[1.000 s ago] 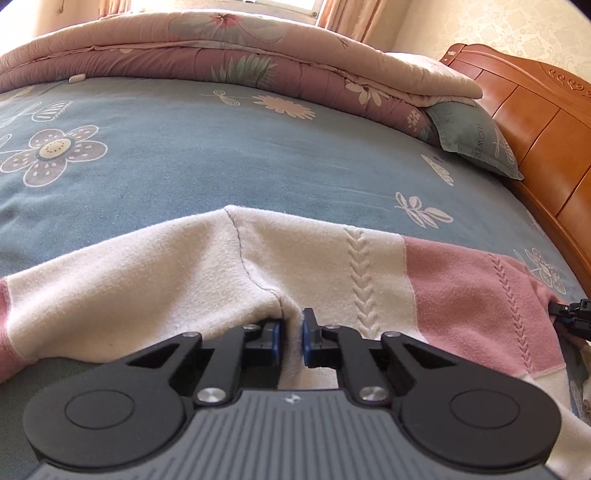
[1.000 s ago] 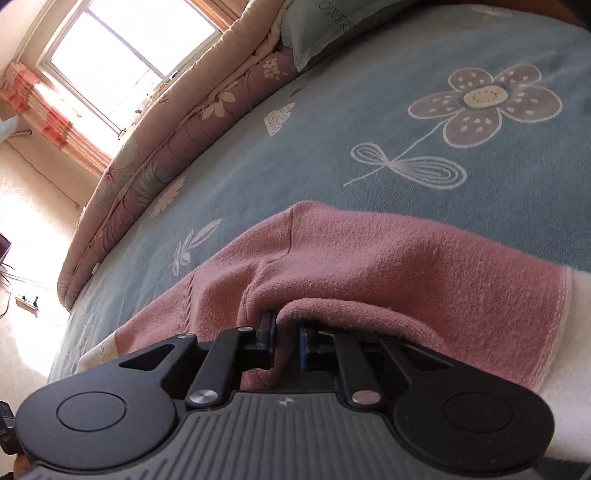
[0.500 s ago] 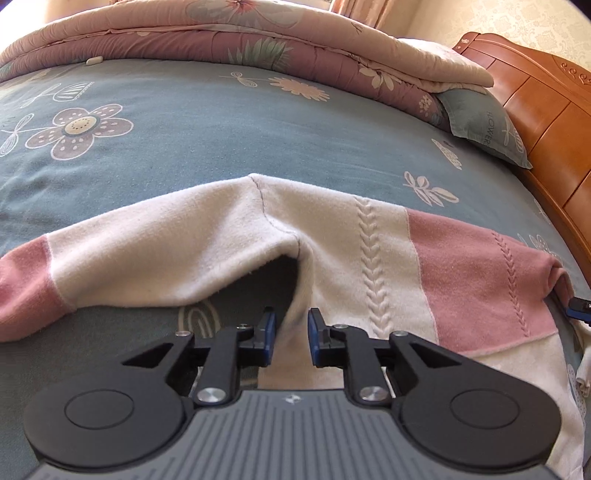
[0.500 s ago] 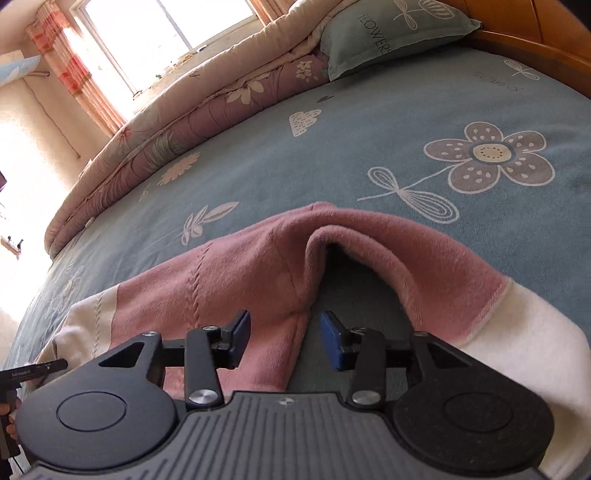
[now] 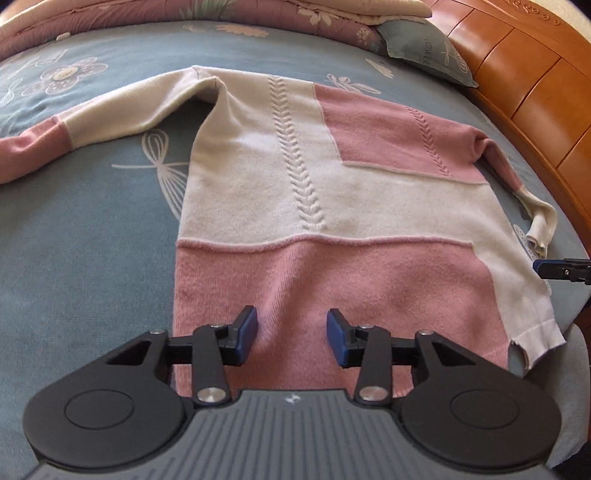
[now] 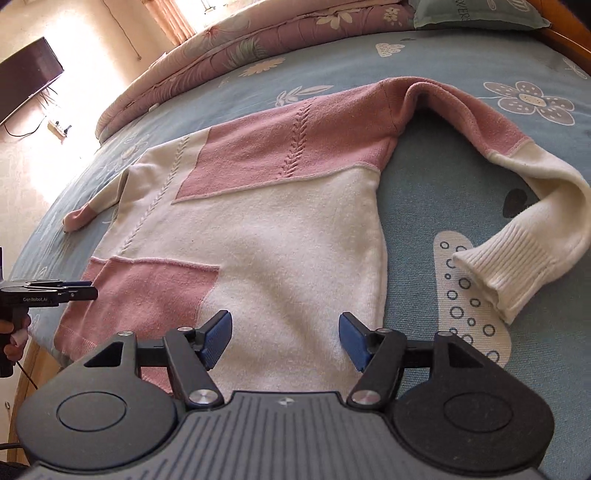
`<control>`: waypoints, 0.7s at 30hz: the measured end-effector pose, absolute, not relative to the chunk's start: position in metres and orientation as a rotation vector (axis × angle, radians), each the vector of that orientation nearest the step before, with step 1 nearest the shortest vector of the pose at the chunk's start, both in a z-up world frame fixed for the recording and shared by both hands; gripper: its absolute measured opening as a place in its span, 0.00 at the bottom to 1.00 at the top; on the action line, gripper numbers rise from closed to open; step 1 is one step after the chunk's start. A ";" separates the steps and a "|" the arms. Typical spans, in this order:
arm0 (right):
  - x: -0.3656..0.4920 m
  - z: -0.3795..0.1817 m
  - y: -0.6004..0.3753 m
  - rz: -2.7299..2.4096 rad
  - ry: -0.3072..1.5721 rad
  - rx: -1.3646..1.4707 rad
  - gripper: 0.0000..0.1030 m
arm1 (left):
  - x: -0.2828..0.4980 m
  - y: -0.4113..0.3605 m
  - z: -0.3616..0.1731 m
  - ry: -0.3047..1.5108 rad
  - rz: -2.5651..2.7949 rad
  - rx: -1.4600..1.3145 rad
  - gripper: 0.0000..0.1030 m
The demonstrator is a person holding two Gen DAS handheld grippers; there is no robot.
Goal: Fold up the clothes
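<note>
A pink and cream knitted sweater (image 5: 332, 192) (image 6: 266, 221) lies flat on the blue flowered bedsheet, sleeves spread to both sides. My left gripper (image 5: 291, 334) hovers over the pink hem near the bed's front edge, its jaws opening with nothing pinched between them. My right gripper (image 6: 285, 338) hovers over the cream lower part of the sweater, jaws opening too and holding nothing. The right sleeve with its ribbed cream cuff (image 6: 491, 273) curls on the sheet. The left sleeve (image 5: 74, 125) stretches out to the left. Each gripper's tip shows at the edge of the other's view.
A folded floral quilt (image 5: 258, 11) and a grey-green pillow (image 5: 424, 48) lie at the far side of the bed. A wooden headboard (image 5: 524, 88) runs along the right. A wall television (image 6: 26, 77) and a power strip (image 6: 59, 127) sit beyond the bed. A hand (image 6: 14, 332) holds the other gripper.
Both grippers let go of the sweater's shoulders, opened, and pulled back toward the hem. The whole sweater now shows laid flat.
</note>
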State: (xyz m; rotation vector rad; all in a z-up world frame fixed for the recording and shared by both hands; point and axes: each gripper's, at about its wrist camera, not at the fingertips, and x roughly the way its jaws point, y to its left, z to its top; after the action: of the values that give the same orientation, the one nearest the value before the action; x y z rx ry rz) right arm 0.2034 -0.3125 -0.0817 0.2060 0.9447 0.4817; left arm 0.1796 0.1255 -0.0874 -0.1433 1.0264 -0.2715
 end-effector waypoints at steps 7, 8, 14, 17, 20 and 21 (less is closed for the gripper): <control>0.205 -0.067 -0.274 0.537 0.877 0.121 0.75 | 0.187 0.123 -0.057 0.931 -0.224 -0.057 0.46; 0.210 -0.067 -0.265 0.541 0.871 0.110 0.77 | 0.195 0.121 -0.057 0.922 -0.214 -0.062 0.46; 0.237 -0.082 -0.186 0.548 0.815 -0.055 0.80 | 0.230 0.082 -0.076 0.895 -0.160 -0.005 0.47; 0.240 -0.097 -0.163 0.540 0.824 -0.144 0.80 | 0.228 0.067 -0.095 0.900 -0.107 0.060 0.48; 0.221 -0.114 -0.162 0.540 0.830 -0.234 0.92 | 0.200 0.060 -0.099 0.863 -0.050 0.084 0.57; 0.212 -0.119 -0.165 0.541 0.823 -0.268 1.00 | 0.188 0.061 -0.099 0.858 -0.040 0.077 0.59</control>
State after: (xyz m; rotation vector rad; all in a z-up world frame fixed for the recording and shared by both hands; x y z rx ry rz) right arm 0.2117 -0.1650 -0.1186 -0.2678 0.8233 0.5411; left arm 0.1885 0.0605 -0.0994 0.0768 0.8583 -0.0397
